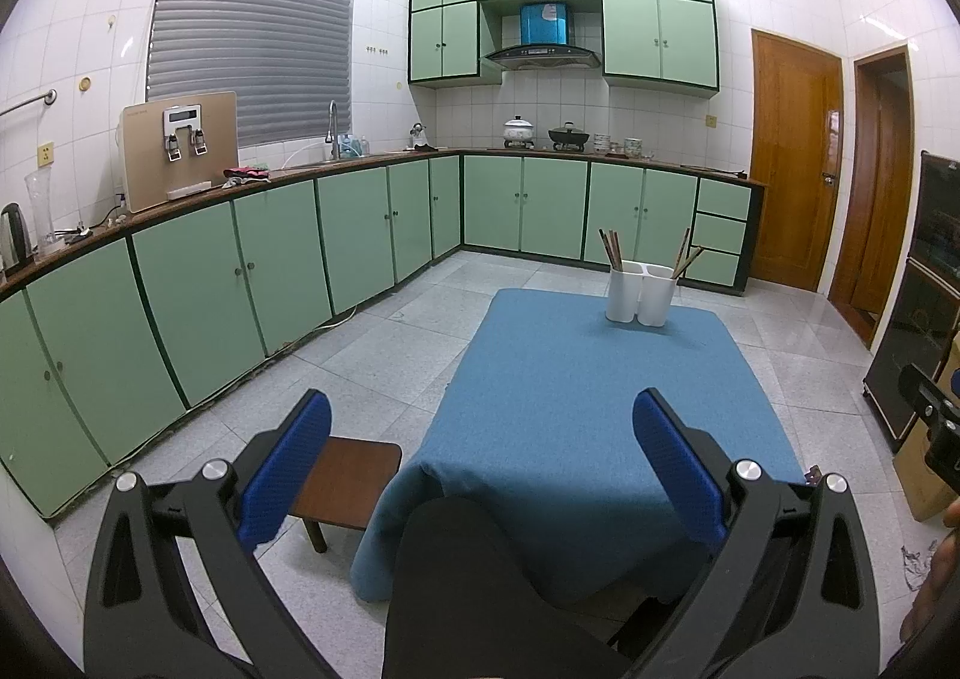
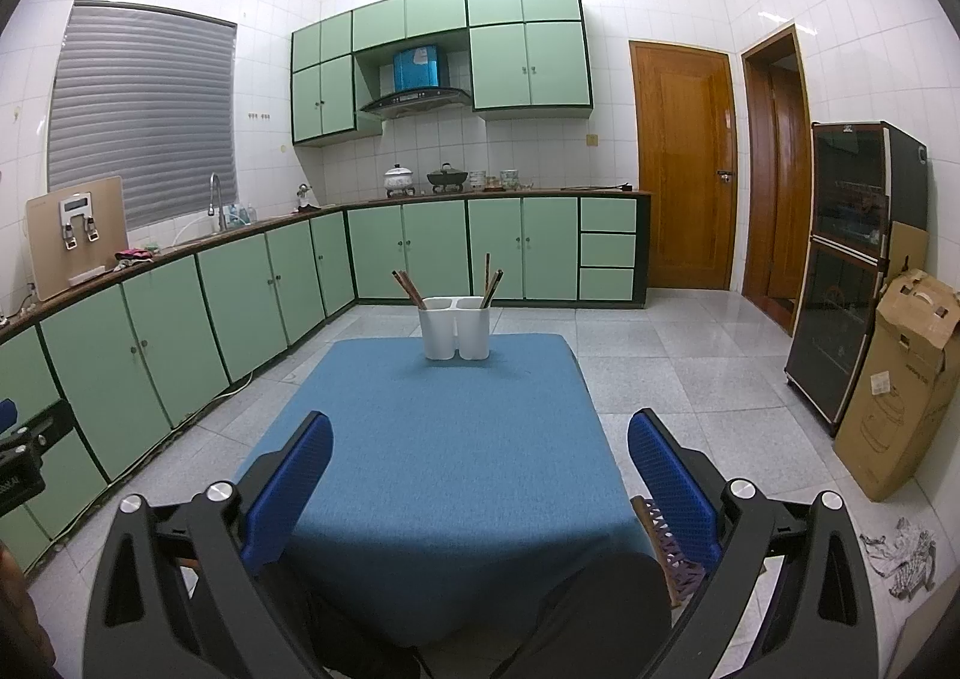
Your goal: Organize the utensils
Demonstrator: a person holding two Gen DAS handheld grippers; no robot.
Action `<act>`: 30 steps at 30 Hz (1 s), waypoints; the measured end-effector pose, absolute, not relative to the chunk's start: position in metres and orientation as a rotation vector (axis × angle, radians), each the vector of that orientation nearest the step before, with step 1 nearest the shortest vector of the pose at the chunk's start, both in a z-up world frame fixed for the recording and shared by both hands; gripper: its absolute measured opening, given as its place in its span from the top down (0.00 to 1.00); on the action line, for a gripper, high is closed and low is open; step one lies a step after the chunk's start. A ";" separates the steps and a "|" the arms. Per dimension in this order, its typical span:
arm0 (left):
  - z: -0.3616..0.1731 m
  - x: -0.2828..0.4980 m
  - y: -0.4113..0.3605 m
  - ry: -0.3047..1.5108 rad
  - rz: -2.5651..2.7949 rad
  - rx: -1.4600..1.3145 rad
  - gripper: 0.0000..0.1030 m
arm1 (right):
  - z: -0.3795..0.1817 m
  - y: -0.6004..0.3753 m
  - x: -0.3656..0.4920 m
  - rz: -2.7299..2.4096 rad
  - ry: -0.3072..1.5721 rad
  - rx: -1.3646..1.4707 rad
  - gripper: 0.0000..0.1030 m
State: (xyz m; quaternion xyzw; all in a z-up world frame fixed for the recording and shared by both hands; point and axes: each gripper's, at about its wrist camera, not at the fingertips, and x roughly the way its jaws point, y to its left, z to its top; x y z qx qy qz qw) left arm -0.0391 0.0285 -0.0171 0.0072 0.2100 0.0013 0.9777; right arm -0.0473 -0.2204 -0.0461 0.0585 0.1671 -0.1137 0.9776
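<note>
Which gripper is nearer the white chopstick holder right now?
Neither clearly. Left gripper and right gripper both hang open at the table's near edge; the white chopstick holder stands far across.

Blue tablecloth (image 2: 432,439), white holder (image 2: 454,327), brown chopsticks (image 2: 410,287)

One white plastic holder (image 2: 454,331) with two cups stands on one blue cloth-covered bench (image 2: 432,469). Brown wooden chopsticks (image 2: 409,287) stick out of both cups; the exact number is unclear.
</note>
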 end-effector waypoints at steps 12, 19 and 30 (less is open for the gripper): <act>-0.017 -0.039 0.029 0.423 0.002 0.015 0.05 | -0.046 -0.219 -0.047 -0.230 0.335 0.118 0.06; -0.016 -0.039 0.026 0.422 0.000 0.014 0.05 | -0.047 -0.220 -0.047 -0.228 0.336 0.120 0.06; -0.016 -0.040 0.025 0.421 0.001 0.014 0.05 | -0.047 -0.219 -0.047 -0.230 0.335 0.118 0.06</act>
